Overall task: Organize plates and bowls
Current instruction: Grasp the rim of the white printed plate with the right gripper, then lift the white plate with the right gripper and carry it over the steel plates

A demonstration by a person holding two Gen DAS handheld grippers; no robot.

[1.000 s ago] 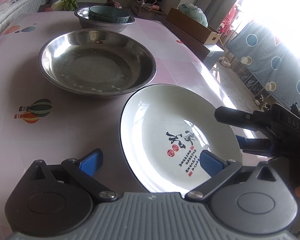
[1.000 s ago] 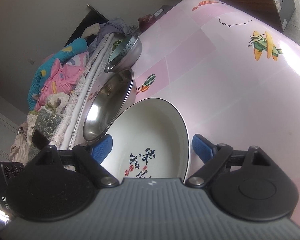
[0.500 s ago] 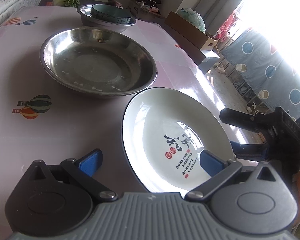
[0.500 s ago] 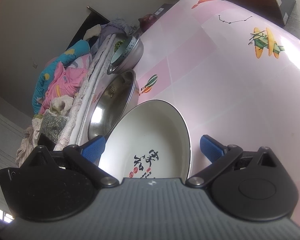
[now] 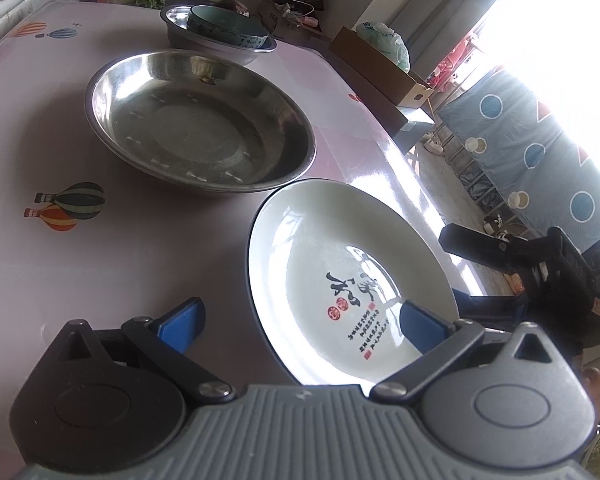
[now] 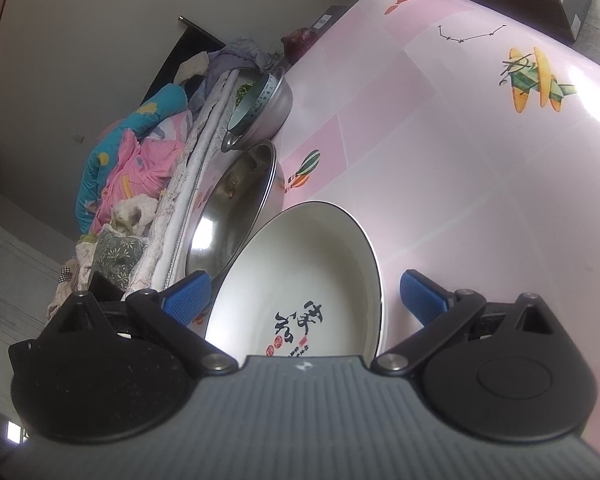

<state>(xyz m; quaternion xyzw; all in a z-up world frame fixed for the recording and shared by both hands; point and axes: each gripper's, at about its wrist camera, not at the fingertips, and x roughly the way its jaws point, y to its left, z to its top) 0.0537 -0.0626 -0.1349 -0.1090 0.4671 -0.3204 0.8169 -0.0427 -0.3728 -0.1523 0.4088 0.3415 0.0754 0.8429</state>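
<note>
The pink vinyl-covered table (image 5: 100,272) looked slick and glossy. On it, the big stainless basin (image 5: 200,136) sat wide, shallow and thin-walled, probably light but clattery. Just beside its near rim lay the white ceramic plate (image 5: 340,272), glazed, rigid, heavier and chippable; I judged its raised dark rim the only place to pinch. My left gripper (image 5: 300,320) stood wide, straddling the plate's near edge, holding nothing. My right gripper (image 6: 304,292) gaped equally wide over the plate's opposite edge.
</note>
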